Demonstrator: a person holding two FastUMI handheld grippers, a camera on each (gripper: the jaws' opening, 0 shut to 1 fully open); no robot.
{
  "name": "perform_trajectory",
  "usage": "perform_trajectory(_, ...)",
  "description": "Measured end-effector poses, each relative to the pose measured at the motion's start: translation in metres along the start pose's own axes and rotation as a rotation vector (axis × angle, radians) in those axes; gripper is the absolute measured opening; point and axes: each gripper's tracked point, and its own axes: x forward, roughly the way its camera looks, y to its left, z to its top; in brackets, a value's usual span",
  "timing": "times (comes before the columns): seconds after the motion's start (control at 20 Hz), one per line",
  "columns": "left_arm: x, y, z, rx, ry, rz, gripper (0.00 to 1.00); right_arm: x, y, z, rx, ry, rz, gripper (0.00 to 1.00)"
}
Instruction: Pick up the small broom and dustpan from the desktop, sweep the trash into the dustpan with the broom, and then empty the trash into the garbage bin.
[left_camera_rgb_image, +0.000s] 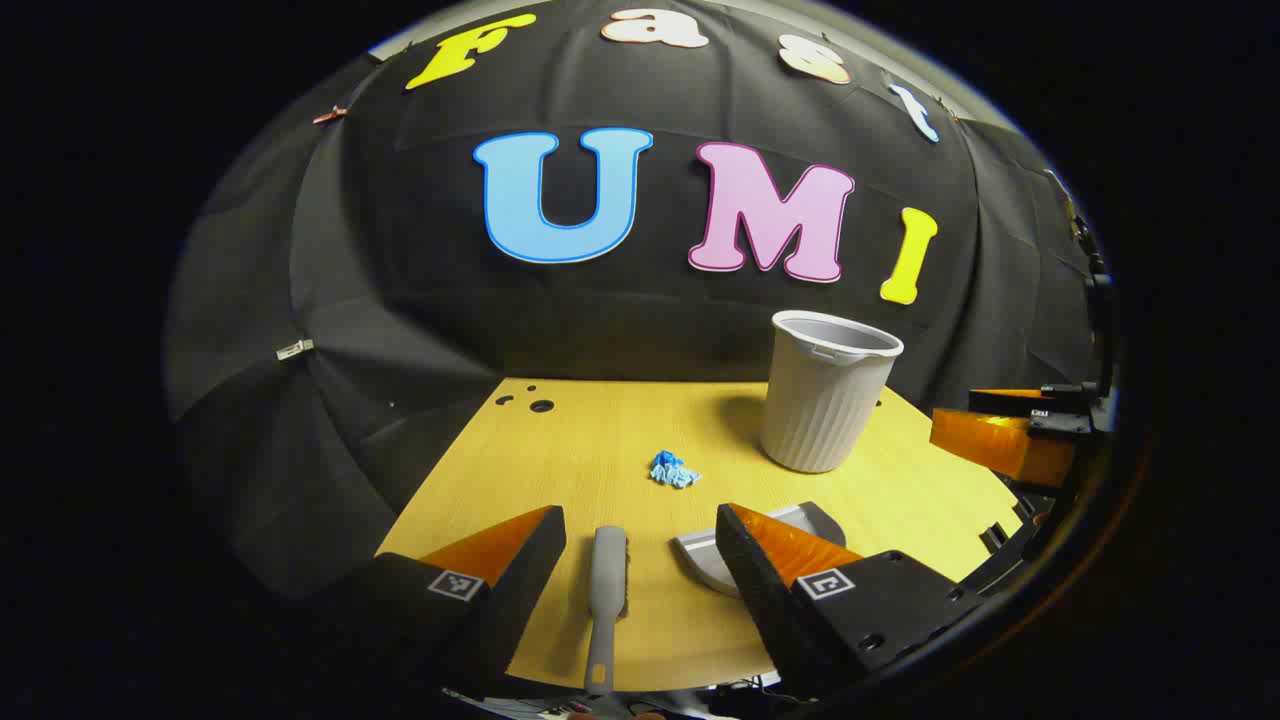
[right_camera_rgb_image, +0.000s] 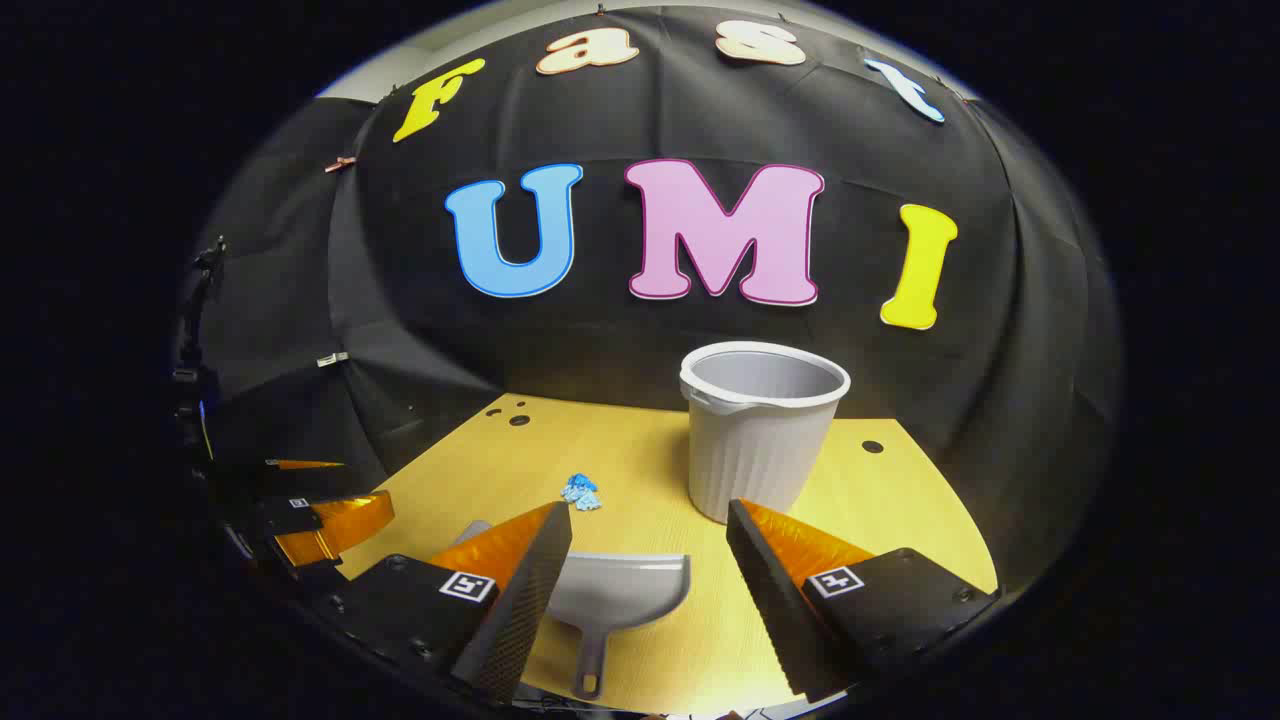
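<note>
The left gripper has its fingers spread wide, empty, with the grey broom lying between them on the wood-grain worktop. The right gripper is likewise agape over the smooth grey dustpan. Crumpled blue trash lies just ahead; the ribbed grey bin stands beyond, upright.

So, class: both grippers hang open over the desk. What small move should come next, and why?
Probably lower both. The open left gripper has the broom lying between its fingers, and the open right gripper frames the dustpan, handle toward it. Neither tool is gripped yet, and the blue trash lies unswept near the bin, so closing on the handles likely comes first.
</note>
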Motion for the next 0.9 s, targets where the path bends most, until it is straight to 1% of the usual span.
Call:
perform_trajectory(0.35,0.004,0.012,-0.015,0.015,0.032,0.000,0.98,0.007,0.004,-0.023,0.029,0.084,-0.025,0.97)
perform_trajectory(0.65,0.007,0.010,-0.020,0.086,0.050,-0.016,0.98,0.015,0.016,-0.024,0.008,0.096,0.001,0.97)
perform_trajectory(0.8,0.011,0.011,-0.030,0.087,0.101,-0.022,0.98,0.017,0.020,-0.027,0.009,0.111,0.017,0.97)
perform_trajectory(0.9,0.016,0.016,-0.050,0.087,0.189,-0.007,0.98,0.019,0.021,-0.030,0.014,0.123,0.023,0.97)
